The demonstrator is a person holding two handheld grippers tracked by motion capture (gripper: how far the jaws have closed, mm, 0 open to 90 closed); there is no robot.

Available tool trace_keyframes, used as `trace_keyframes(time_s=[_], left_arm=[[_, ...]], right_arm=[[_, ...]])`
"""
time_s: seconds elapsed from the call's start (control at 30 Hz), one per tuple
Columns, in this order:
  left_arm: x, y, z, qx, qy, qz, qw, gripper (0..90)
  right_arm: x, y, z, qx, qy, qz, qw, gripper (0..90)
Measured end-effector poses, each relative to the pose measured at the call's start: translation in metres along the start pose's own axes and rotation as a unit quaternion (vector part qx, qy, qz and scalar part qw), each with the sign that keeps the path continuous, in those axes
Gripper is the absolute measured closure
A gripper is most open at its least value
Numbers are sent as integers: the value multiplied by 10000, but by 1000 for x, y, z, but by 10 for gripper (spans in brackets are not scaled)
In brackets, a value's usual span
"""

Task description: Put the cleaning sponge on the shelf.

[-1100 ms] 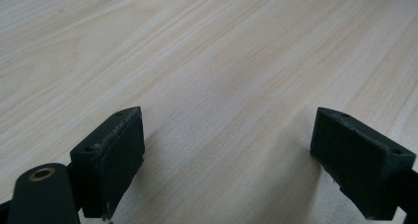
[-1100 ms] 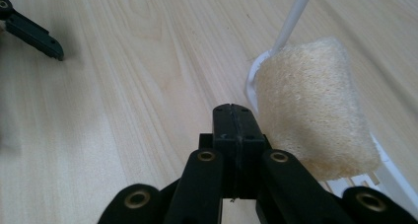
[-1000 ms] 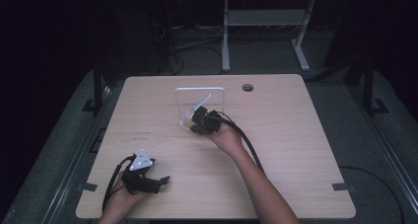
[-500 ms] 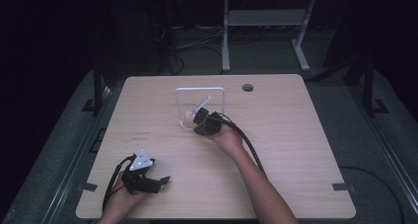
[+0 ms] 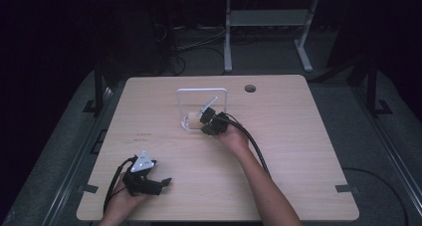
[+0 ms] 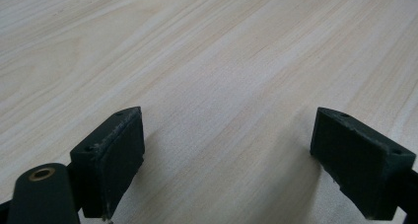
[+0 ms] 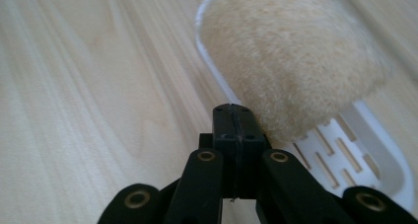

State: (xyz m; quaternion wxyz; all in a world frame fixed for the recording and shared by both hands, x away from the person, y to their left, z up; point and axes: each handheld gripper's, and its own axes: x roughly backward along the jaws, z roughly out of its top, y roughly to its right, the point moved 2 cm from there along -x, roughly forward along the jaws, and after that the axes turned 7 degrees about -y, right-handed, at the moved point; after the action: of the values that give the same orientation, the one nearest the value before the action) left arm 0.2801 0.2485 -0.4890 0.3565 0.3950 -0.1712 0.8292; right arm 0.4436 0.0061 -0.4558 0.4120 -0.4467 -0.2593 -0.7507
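Note:
A beige fluffy pad (image 7: pixel 296 61) lies in a white slotted holder (image 7: pixel 355 150) on the wooden table. In the high view the pad (image 5: pixel 191 120) sits at the foot of a white upright frame (image 5: pixel 201 90) near the table's middle. My right gripper (image 7: pixel 232 116) is shut, its tips pressed together with nothing visible between them, low over the wood and right against the pad's near edge. From above, the right gripper (image 5: pixel 205 122) lies just right of the pad. My left gripper (image 6: pixel 226 150) is open and empty, resting near the front left (image 5: pixel 160 184).
The light wooden table (image 5: pixel 298 151) has a round cable hole (image 5: pixel 250 88) at the back. A black cable (image 5: pixel 256 149) runs from the right gripper along the forearm. Dark floor and a grey stand (image 5: pixel 268 19) lie behind the table.
My right gripper has sunk a little toward the table beside the pad, still shut. The left gripper has stayed where it was.

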Motion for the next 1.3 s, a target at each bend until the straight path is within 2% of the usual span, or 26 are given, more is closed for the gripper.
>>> trace_keyframes(time_s=[0.1, 0.3, 0.47, 0.57, 0.87, 1.03, 1.3], left_arm=[[0, 0, 0, 0, 1, 0, 10000, 125], [0, 0, 0, 2, 6, 1, 10000, 125], [0, 0, 0, 5, 10, 3, 10000, 124], [0, 0, 0, 5, 3, 0, 10000, 125], [0, 0, 0, -24, -17, 7, 10000, 124], [0, 0, 0, -14, -11, -2, 10000, 125], [0, 0, 0, -14, -10, 1, 10000, 124]], right_arm=[[1, 3, -2, -18, -21, -105, 9999, 898], [4, 3, -6, -29, 70, -10, 10000, 892], [11, -1, -10, -36, 136, 101, 9999, 834], [17, -3, -15, 23, 187, 55, 9998, 781], [35, -7, -33, -121, 252, -56, 9996, 575], [43, -3, -49, -344, 272, -194, 9988, 419], [58, 2, -77, -619, 395, -443, 9963, 256]])
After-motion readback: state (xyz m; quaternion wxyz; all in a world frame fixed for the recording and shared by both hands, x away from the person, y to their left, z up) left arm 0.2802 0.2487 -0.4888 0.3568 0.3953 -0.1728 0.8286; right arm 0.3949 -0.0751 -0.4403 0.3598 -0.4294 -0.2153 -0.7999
